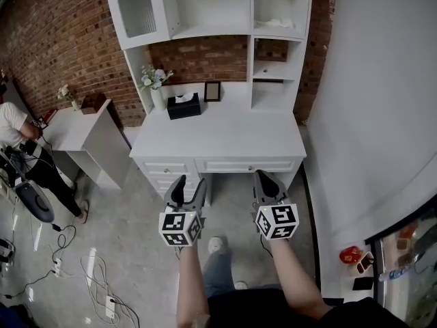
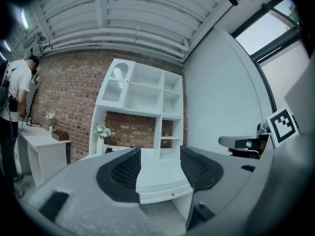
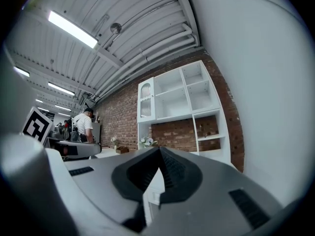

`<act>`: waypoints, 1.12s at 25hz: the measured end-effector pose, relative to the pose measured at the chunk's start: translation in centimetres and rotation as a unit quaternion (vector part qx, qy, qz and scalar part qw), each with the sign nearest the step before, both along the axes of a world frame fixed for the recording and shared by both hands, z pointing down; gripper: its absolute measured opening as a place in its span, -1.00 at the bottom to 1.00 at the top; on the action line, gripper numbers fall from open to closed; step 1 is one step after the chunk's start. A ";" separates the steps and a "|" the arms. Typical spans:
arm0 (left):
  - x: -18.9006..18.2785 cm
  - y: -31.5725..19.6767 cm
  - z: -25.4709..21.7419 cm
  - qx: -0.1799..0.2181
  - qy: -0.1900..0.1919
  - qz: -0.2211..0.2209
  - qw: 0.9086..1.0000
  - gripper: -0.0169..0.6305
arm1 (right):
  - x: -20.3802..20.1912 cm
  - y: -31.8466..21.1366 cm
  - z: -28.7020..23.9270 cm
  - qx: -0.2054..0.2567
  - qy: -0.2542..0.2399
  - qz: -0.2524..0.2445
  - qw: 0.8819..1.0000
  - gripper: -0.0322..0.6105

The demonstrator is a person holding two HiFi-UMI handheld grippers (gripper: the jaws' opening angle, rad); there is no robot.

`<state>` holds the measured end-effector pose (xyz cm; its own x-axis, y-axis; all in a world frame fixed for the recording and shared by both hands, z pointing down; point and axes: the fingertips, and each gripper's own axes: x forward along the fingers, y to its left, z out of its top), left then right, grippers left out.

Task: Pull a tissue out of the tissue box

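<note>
A black tissue box (image 1: 184, 106) with a white tissue poking out of its top stands at the back left of the white desk (image 1: 232, 139), beside a vase of flowers (image 1: 156, 82). Both grippers hover over the floor in front of the desk drawers, well short of the box and pointing level toward it. My left gripper (image 1: 188, 185) (image 2: 160, 168) is open, with nothing between its dark ribbed pads (image 2: 129, 171). To its right, my right gripper (image 1: 268, 181) (image 3: 158, 150) is shut, its tips meeting with nothing between them.
A small picture frame (image 1: 212, 91) stands next to the box under the white hutch (image 1: 205, 9). A lower white side table (image 1: 82, 132) and a person (image 1: 13, 125) are at the left. Cables (image 1: 95, 279) lie on the floor. A white wall (image 1: 369, 115) runs along the right.
</note>
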<state>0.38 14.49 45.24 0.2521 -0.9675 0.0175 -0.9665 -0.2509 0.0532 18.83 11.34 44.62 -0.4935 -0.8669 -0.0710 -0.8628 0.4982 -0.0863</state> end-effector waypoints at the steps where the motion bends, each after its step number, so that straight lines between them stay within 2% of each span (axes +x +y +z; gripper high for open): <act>1: 0.0 -0.6 0.0 0.002 0.002 0.001 1.000 -0.27 | 0.0 -0.5 -0.2 0.003 0.002 0.001 1.000 -0.90; 7: -0.8 -5.0 -0.6 0.017 0.010 0.008 1.000 -0.27 | -0.4 -4.5 -1.2 0.017 0.010 0.009 1.000 -0.90; 13: -2.8 -11.9 -0.4 0.021 0.014 0.017 1.000 -0.27 | -2.5 -10.8 -0.7 0.021 0.026 0.016 0.999 -0.90; 16: -4.2 -16.2 0.3 0.014 0.008 0.022 1.000 -0.27 | -4.0 -15.3 -0.1 0.014 0.026 0.021 0.999 -0.90; 22: -8.6 -24.9 1.7 -0.011 0.019 0.026 0.999 -0.27 | -8.4 -23.8 1.3 -0.012 0.023 0.025 0.999 -0.90; 28: -11.9 -34.5 2.4 -0.028 0.004 0.044 0.999 -0.27 | -12.8 -32.9 1.7 -0.030 0.019 0.033 0.999 -0.90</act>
<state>-11.54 -20.01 47.61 0.3373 -0.9388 0.0695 -0.9401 -0.3321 0.0766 6.02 -21.53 46.33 -0.4368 -0.8996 -0.0016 -0.8965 0.4355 -0.0811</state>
